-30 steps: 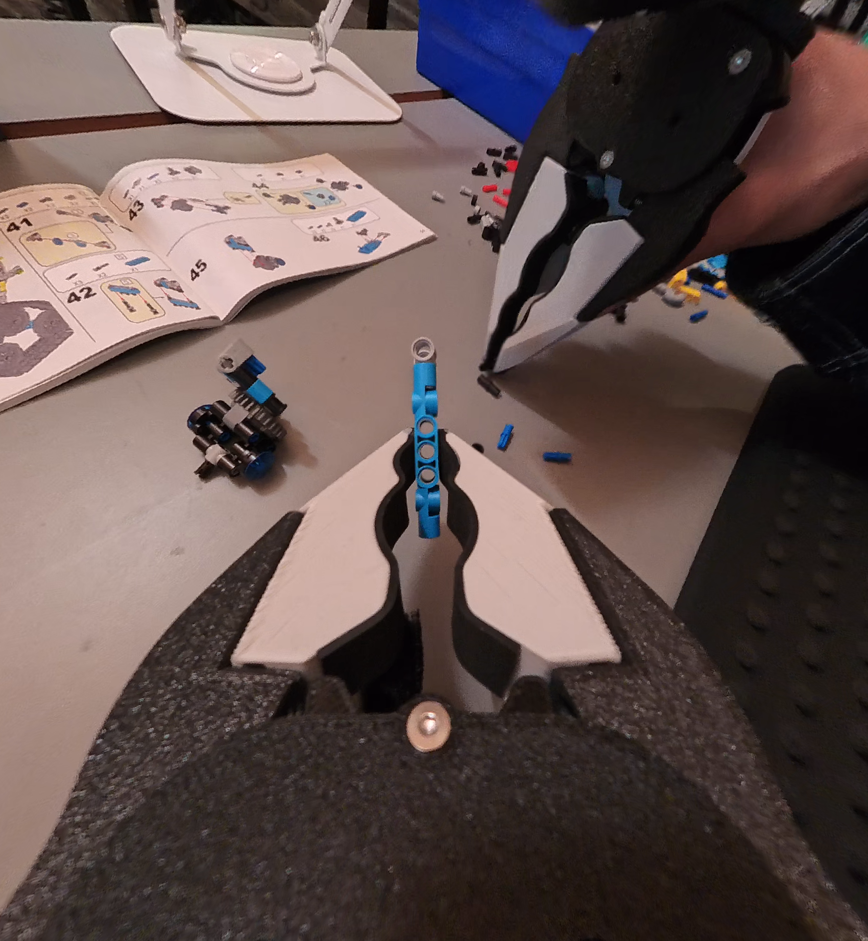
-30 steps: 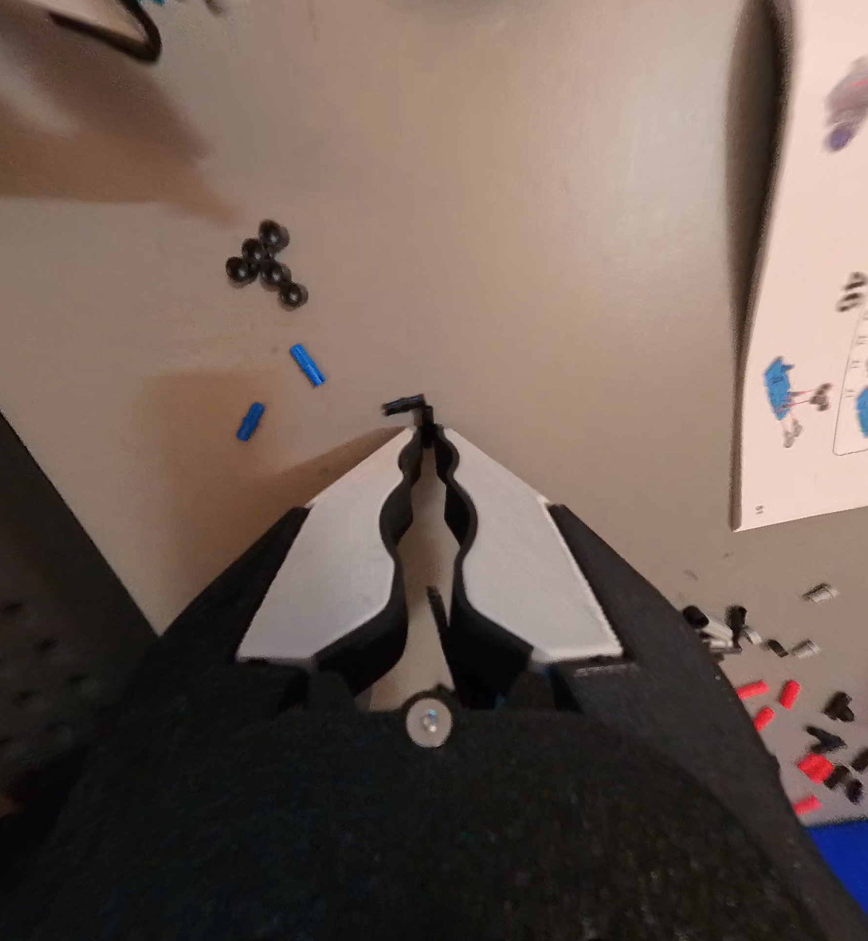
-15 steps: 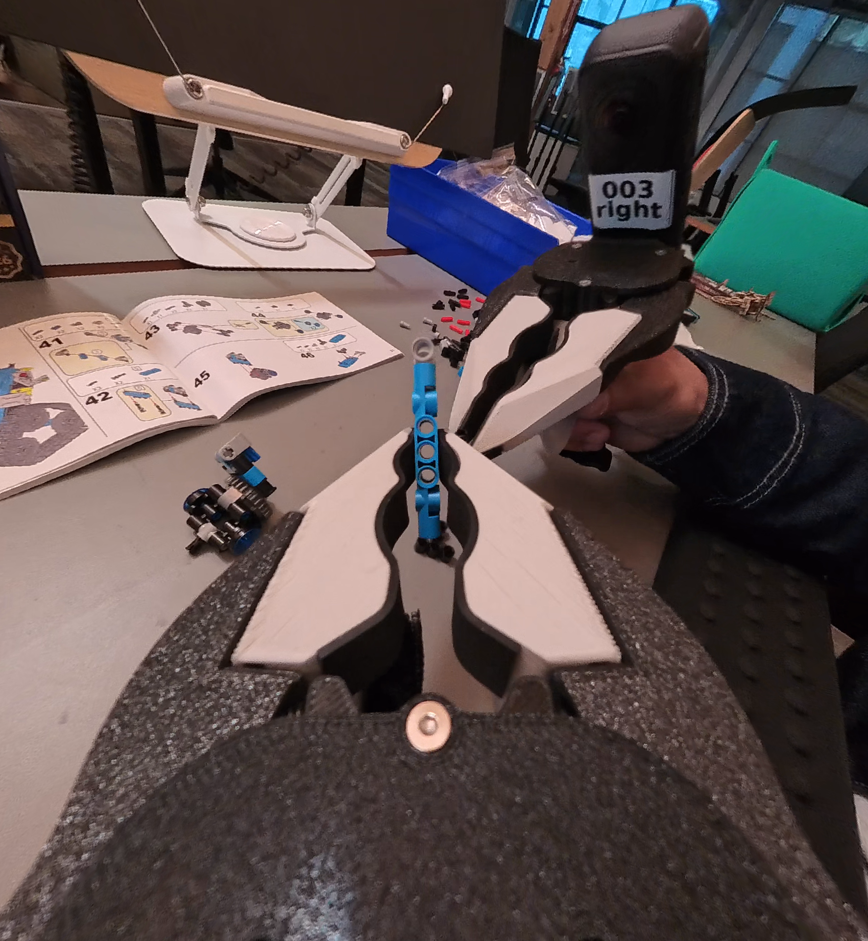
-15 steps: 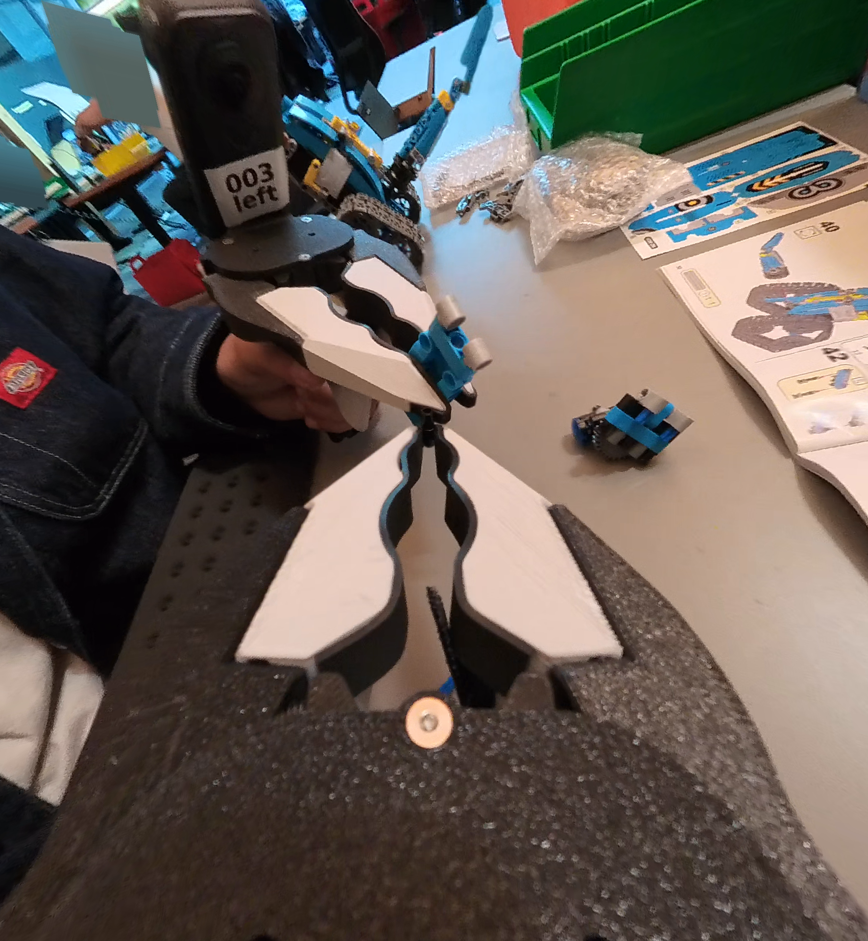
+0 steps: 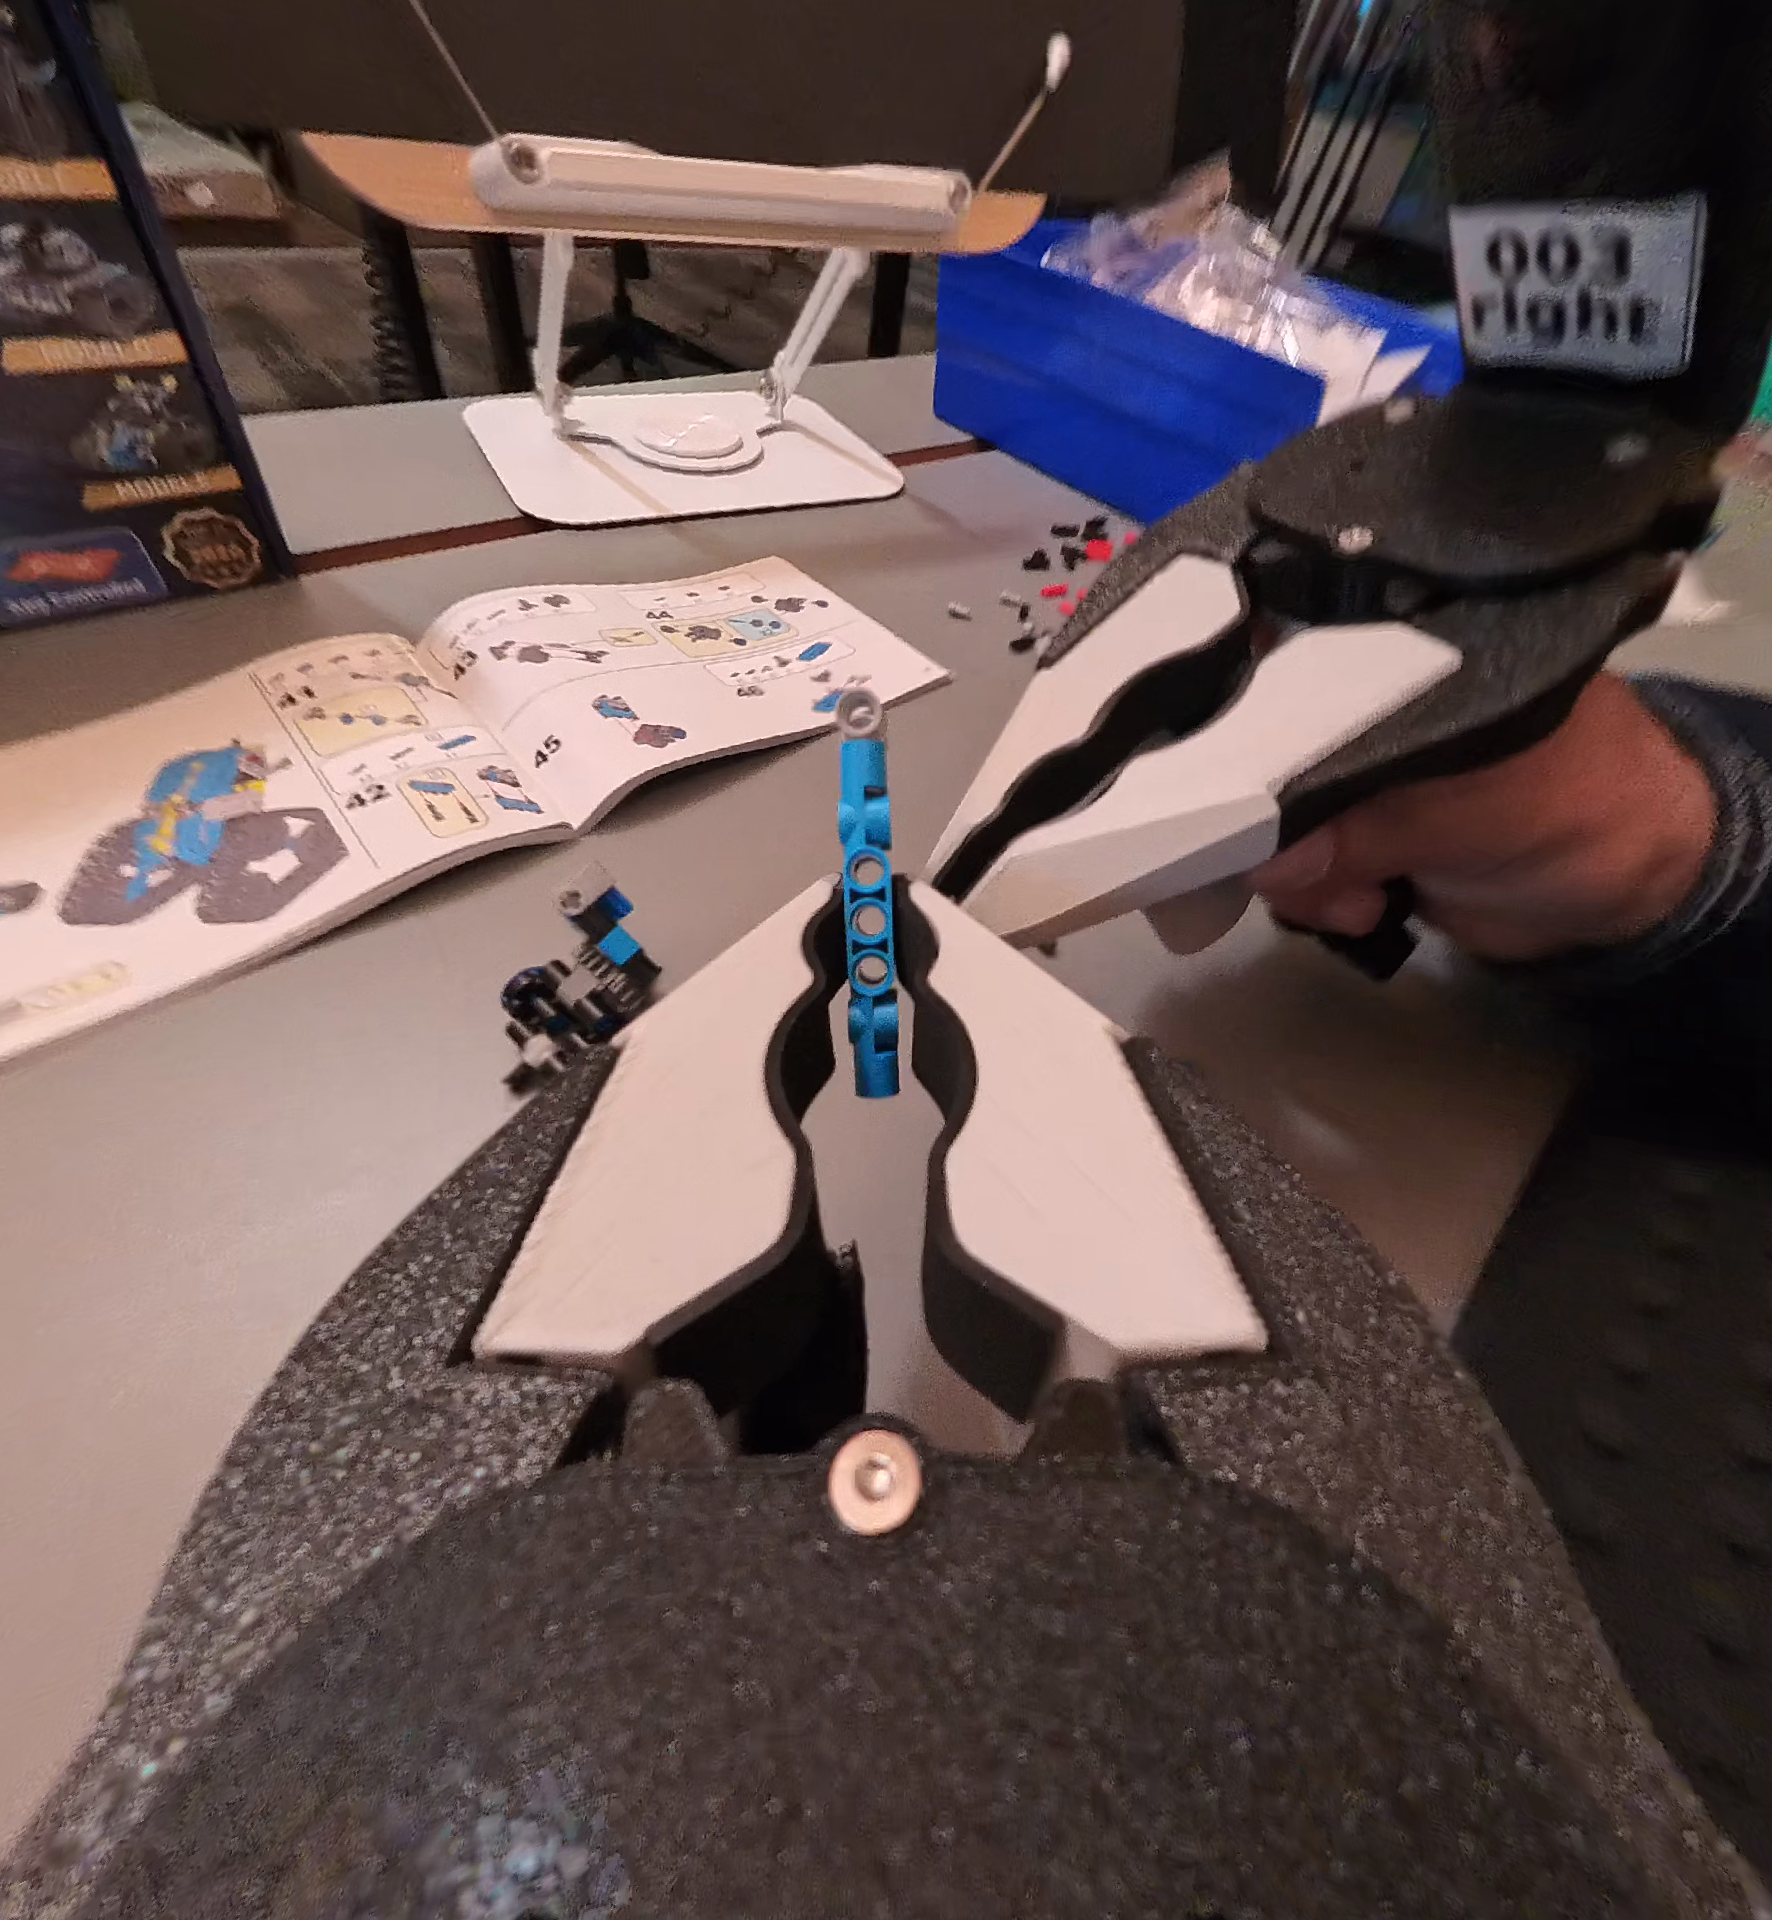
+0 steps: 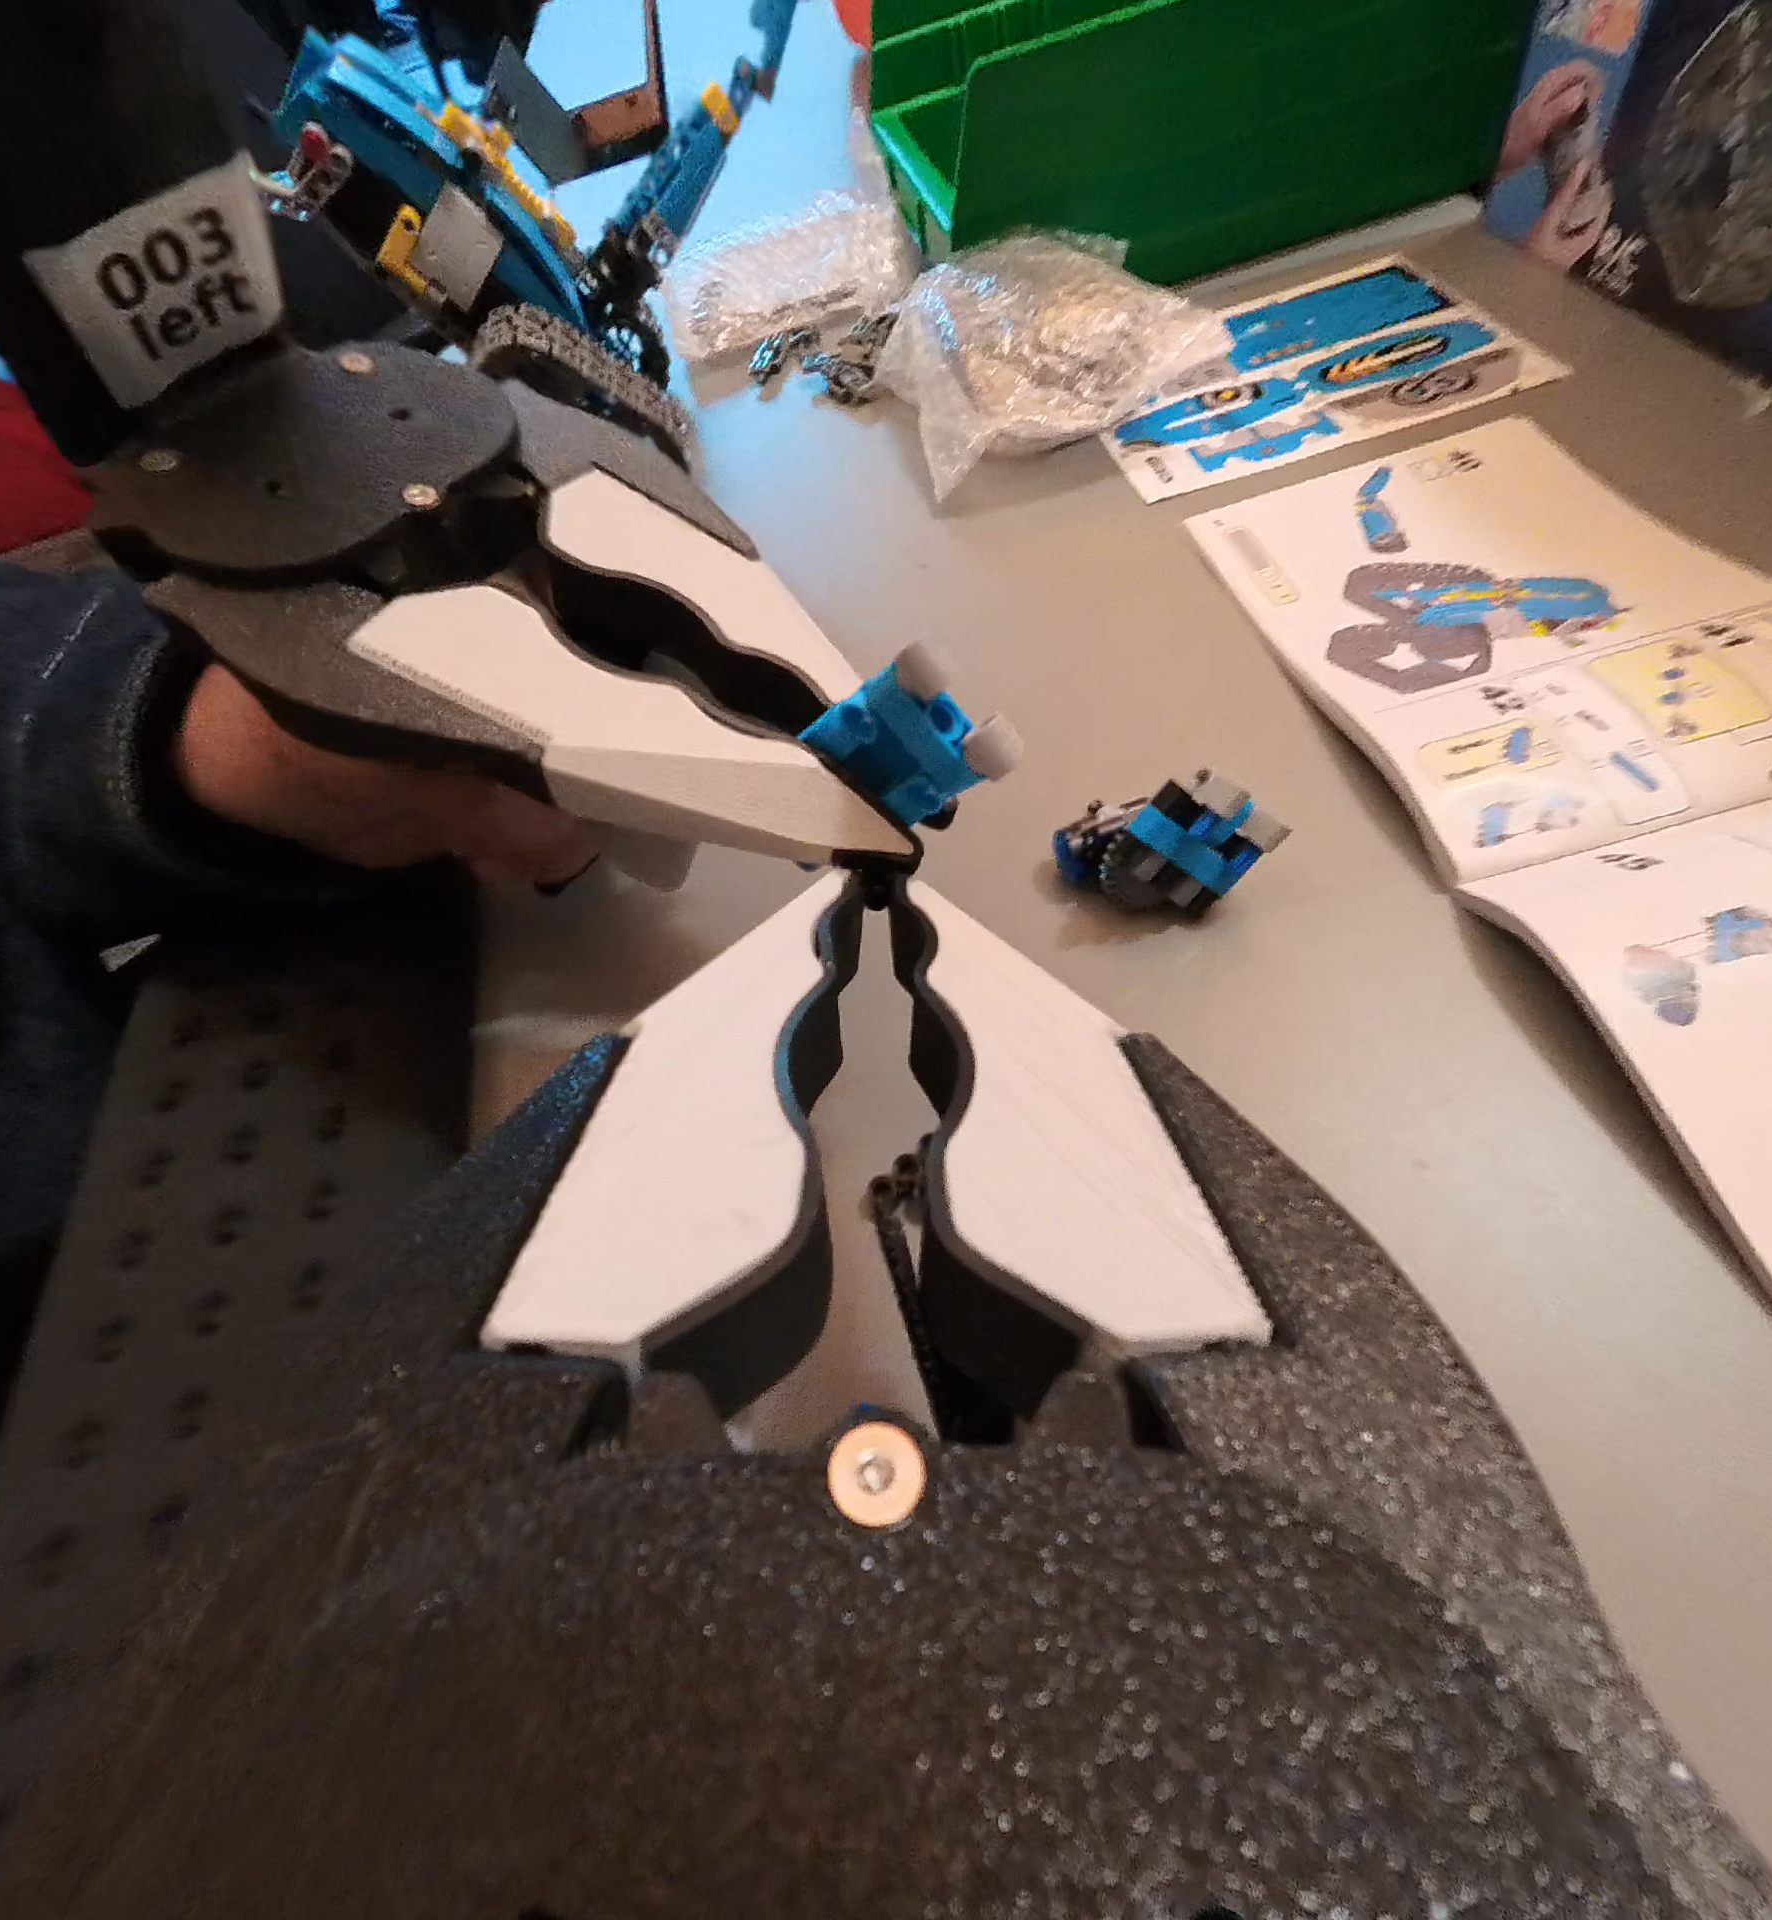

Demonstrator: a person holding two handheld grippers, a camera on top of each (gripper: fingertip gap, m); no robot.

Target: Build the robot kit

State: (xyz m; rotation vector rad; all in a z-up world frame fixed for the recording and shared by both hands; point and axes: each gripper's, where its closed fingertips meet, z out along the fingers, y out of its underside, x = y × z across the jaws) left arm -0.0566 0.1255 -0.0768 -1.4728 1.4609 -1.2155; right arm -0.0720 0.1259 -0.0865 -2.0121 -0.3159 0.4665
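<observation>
Left gripper [image 5: 869,894] still pinching blue beam [image 5: 869,935]; right gripper [image 6: 874,894], clamped on tiny black pin [image 6: 874,891], now nearer, tip just beside left fingertips [image 6: 861,831].

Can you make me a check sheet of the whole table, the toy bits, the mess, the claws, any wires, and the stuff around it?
Surface: grey table, black mat at its edge.
Job's things: blue beam; small black pin; small blue-black assembly; open instruction booklet.
Clutter: loose red and black pins; plastic bags.
Claws: left claw shut on beam; right claw shut on pin.
Cables: nothing seen.
Surroundings: blue bin, green bin, white lamp.
</observation>
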